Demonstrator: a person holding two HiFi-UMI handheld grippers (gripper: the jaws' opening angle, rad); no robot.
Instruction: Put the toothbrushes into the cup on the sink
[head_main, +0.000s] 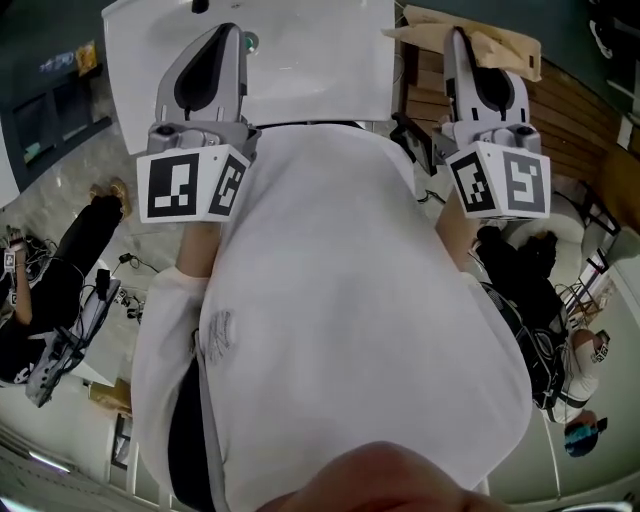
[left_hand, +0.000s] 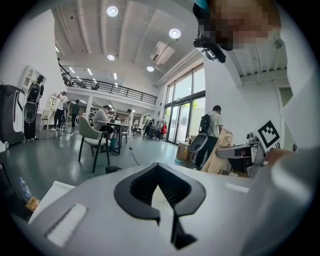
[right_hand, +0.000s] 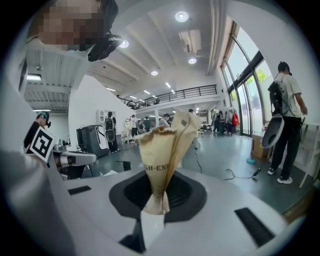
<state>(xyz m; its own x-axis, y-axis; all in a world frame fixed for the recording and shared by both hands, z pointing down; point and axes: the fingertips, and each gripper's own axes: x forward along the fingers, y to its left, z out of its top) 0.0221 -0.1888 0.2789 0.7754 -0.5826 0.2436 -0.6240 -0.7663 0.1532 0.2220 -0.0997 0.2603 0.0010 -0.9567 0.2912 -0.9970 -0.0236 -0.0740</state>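
No toothbrush, cup or sink shows in any view. Both grippers are raised close to the person's white shirt (head_main: 340, 300). My right gripper (head_main: 462, 40) is shut on a crumpled tan paper wrapper (head_main: 495, 40). In the right gripper view that gripper (right_hand: 161, 202) pinches the wrapper's lower end, and the paper wrapper (right_hand: 167, 150), which bears some print, sticks up out of the jaws. My left gripper (head_main: 232, 35) points at a white surface (head_main: 310, 60). In the left gripper view the left gripper (left_hand: 159, 192) has its jaws together with nothing held.
This is a large hall with a glossy floor. Seated people, a chair (left_hand: 92, 137) and a table are far off; a standing person with a backpack (left_hand: 212, 127) is nearer. Wooden planking (head_main: 570, 110) lies at the right, cables and gear (head_main: 70, 330) at the left.
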